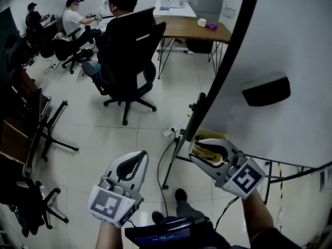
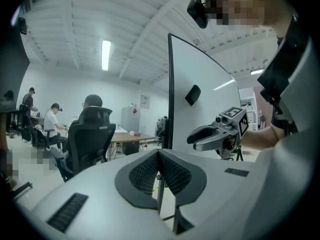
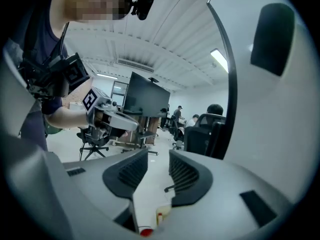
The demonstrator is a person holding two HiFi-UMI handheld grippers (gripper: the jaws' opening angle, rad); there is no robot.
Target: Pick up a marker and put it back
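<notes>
1. Although the task calls for a marker, no view shows one that I can make out, so its colour, its cap and its exact place cannot be told. My guess is that it sits somewhere along the whiteboard (image 1: 290, 45), at a part the frames do not show.
2. Judged from the task alone, a marker should be light and stiff, with a smooth round barrel that can roll or slip between pads. The safest hold would be across the middle of the barrel, clear of the cap, with the jaws square to it.
3. The right gripper (image 3: 157, 154) has its jaws spread apart with nothing between them, only floor beyond. In the head view it hangs just beside the whiteboard's lower edge.
4. The left gripper (image 2: 160, 154) is clenched, its ribbed pads meeting at the tips on nothing. It is held low over the floor, well apart from the board.
5. A black block (image 1: 265, 91), probably an eraser, sticks to the board's face above the right gripper.
</notes>
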